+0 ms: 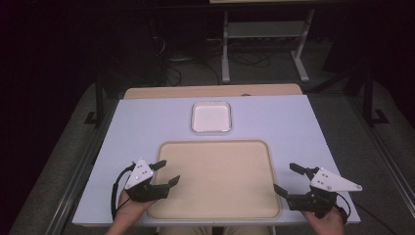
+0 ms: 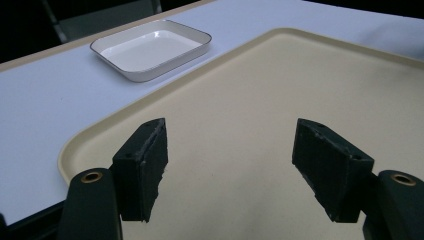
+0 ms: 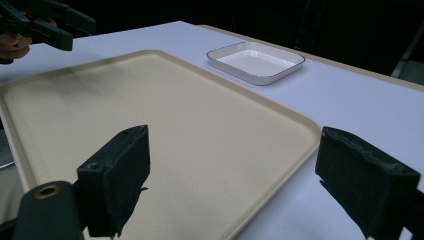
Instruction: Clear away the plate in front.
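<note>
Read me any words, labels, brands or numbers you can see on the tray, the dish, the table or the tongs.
None: no text can be read.
The beige tray and white dish are plain.
The table has no print.
The left tongs and right tongs bear no legible mark.

Room was dark; light fell mainly on the surface (image 1: 293,122), which was covered in a pale lilac-white sheet with a strip of light wood (image 1: 210,91) exposed along its far edge. Floor (image 1: 274,68) beyond was grey carpet. A white metal frame with splayed feet (image 1: 227,49) stood on it behind the surface, with black cables (image 1: 195,63) lying loose nearby. Black metal rails (image 1: 100,98) flanked the surface on both sides. Walls were lost in shadow.
</note>
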A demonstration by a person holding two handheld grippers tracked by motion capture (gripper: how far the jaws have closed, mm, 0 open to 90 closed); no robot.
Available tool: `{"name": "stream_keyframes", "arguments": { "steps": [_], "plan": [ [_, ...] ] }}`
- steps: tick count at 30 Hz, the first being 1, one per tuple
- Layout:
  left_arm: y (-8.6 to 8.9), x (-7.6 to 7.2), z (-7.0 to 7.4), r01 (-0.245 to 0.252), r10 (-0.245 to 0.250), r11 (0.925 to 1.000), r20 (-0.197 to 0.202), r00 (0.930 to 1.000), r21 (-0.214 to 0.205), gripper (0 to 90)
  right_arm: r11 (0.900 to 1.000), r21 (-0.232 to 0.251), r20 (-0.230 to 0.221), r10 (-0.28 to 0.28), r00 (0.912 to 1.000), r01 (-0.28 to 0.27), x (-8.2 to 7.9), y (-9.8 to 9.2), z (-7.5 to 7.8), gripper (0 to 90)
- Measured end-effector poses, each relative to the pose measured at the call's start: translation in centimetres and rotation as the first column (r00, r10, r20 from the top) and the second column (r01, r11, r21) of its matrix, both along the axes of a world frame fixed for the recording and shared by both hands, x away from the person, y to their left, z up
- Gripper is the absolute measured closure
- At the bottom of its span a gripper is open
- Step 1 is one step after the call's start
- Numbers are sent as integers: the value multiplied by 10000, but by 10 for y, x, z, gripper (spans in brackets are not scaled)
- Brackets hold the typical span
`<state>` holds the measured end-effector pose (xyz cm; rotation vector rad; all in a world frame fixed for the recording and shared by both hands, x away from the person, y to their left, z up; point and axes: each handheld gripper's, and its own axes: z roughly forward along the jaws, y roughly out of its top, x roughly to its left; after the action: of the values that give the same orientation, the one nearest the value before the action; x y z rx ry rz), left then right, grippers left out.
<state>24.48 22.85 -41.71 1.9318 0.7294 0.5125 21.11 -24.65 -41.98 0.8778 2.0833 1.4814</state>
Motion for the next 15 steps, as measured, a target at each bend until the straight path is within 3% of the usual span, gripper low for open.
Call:
{"name": "stream_keyframes", "arguments": {
  "steps": [11, 15],
  "plan": [
    [-8, 21, 5, 318, -317, 9995, -137, 9994, 30, 295, 10000, 47, 14, -43, 10000, 43, 0, -2, 1, 135],
    [-15, 32, 6, 236, -232, 9997, -376, 9990, 111, 276, 10000, 46, 67, -18, 10000, 18, 0, -1, 1, 136]
  ]
}}
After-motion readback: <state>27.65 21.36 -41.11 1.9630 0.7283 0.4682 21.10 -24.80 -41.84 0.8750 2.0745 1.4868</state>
